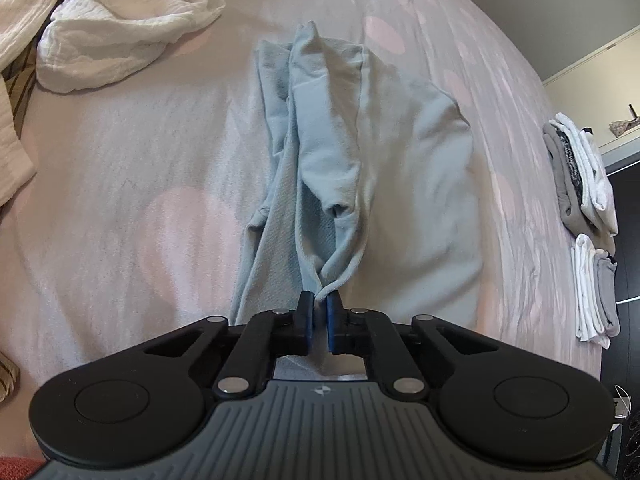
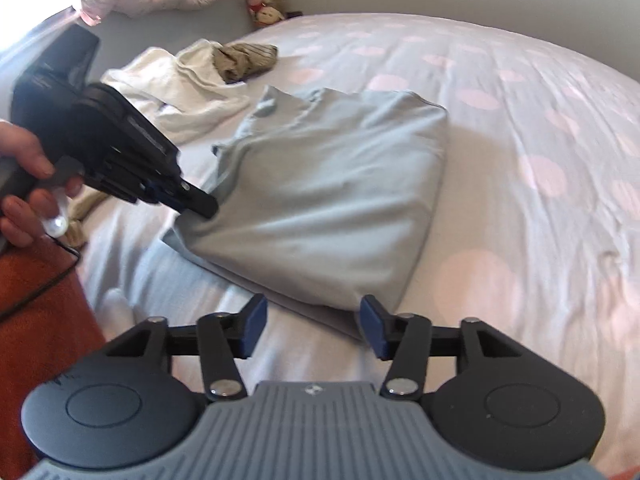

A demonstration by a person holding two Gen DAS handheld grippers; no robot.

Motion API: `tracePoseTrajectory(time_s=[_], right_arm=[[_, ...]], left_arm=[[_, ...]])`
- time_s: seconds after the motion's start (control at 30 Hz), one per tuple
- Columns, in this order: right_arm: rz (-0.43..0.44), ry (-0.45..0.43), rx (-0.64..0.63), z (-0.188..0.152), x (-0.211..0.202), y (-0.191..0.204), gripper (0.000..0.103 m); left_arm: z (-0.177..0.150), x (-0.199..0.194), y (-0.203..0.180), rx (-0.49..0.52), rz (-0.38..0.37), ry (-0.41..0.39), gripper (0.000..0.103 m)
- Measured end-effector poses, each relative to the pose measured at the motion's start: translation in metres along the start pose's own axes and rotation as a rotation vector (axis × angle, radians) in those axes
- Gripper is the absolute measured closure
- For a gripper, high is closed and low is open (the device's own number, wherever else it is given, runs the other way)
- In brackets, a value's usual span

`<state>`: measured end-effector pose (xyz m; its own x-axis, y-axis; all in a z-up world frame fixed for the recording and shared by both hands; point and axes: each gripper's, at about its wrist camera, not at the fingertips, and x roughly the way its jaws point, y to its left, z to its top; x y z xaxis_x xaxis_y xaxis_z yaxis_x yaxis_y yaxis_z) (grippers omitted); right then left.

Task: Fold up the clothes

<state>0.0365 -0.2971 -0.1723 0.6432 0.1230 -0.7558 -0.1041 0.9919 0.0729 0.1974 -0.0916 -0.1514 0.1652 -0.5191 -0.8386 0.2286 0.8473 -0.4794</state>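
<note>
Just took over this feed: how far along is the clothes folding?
Done: two stacks of folded clothes at the bed's edge. In hand: the blue shirt, partly folded, its edge pinched by the left gripper; the right gripper is open beside it. Left: the white garment and a striped one, both crumpled.

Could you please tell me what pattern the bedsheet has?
The bedsheet is pale grey with pink dots, clearest in the right wrist view.
</note>
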Motion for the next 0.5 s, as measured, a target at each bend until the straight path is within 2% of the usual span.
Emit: tracePoseTrajectory(time_s=[0.1,0.13,0.17,0.23,0.43,0.47,0.5], right_arm=[[-0.054,0.032,-0.008,-0.009,-0.003,-0.001,0.043],[-0.063,0.034,-0.002,-0.011,-0.002,-0.003,0.047],[-0.073,0.036,0.004,-0.012,-0.001,-0.005,0.057],[-0.084,0.034,0.024,-0.012,0.001,-0.008,0.064],[-0.109,0.052,0.058,-0.008,0.013,-0.012,0.066],[-0.121,0.058,0.067,-0.008,0.013,-0.013,0.071],[-0.129,0.057,0.079,-0.009,0.012,-0.015,0.089]], left_arm=[[-0.002,-0.008,0.002,-0.009,-0.036,-0.044,0.1],[-0.002,-0.01,0.002,-0.011,-0.052,-0.058,0.1],[-0.003,-0.013,0.003,-0.014,-0.068,-0.072,0.101],[-0.004,-0.018,0.004,-0.013,-0.097,-0.098,0.101],[-0.002,-0.024,0.001,-0.006,-0.139,-0.138,0.101],[-0.001,-0.025,0.001,-0.011,-0.138,-0.147,0.101],[-0.001,-0.025,0.001,-0.017,-0.137,-0.157,0.101]])
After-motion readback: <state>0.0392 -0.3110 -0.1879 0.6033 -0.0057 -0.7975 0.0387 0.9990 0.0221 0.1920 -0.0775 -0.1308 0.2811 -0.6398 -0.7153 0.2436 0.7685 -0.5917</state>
